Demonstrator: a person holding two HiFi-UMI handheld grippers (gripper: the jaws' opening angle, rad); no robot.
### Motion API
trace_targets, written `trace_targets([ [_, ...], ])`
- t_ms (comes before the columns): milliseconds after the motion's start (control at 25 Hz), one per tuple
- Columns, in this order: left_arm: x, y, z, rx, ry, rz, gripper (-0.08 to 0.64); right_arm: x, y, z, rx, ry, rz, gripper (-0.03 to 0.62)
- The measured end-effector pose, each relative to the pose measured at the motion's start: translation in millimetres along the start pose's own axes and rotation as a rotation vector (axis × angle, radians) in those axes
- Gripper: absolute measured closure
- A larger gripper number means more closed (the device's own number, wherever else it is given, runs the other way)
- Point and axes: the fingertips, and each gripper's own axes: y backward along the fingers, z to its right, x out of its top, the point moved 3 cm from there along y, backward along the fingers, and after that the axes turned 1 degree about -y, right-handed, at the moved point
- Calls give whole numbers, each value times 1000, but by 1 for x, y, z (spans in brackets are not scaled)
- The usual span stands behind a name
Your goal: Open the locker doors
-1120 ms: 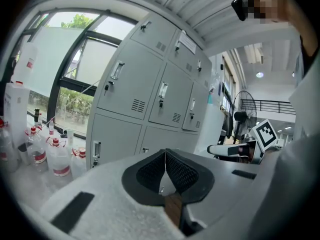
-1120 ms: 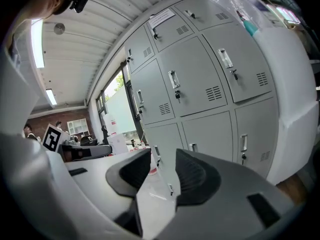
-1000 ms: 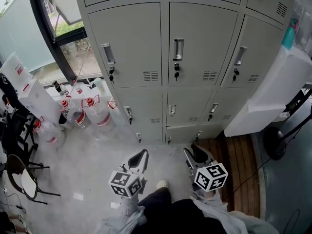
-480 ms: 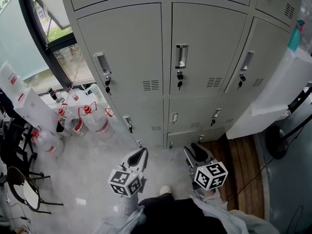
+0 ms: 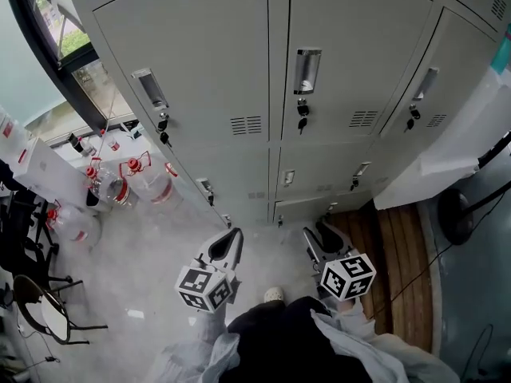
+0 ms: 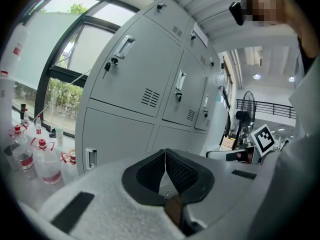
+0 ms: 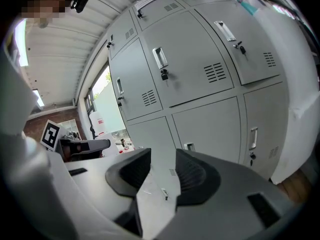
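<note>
Head view: stiff-looking locker doors (image 5: 351, 22), prob. pull handle (image 5: 307, 70) above key (image 5: 303, 124); L gripper (image 5: 231, 242) pressed together, R gripper (image 5: 315, 231) spread, empty.

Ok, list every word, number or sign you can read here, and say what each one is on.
Nothing here is clear enough to quote.
White label strip on an upper locker door: blurred, unreadable.
Red-marked label on the white container: too small to read.
Left marker cube and right marker cube: black-and-white square patterns, no letters or numbers.
</note>
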Motion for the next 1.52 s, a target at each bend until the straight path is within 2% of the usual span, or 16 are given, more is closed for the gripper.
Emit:
trace_targets([
  [280, -18, -2, -16, 40, 51, -8, 549, -17, -21, 4, 34, 35, -36, 456],
  [640, -53, -4, -39, 126, 123, -43, 549, -57, -50, 19, 75, -61, -122, 456],
  [720, -66, -9, -40, 130, 139, -62, 549, -66, -57, 27, 78, -69, -144, 456],
  [960, -105, -27, -41, 140, 164, -116, 549, -93, -74, 49, 71, -3, -194, 456],
  [1160, -132, -43, -44, 121, 168, -150, 549, -121, -90, 65, 61, 2, -206, 456],
  [1360, -160, -60, -51, 126, 177, -157, 549, -149, -107, 77, 72, -18, -208, 456],
  [1520, -188, -71, -62, 150, 226, -151, 549, -177, -120, 91, 52, -15, -235, 456],
])
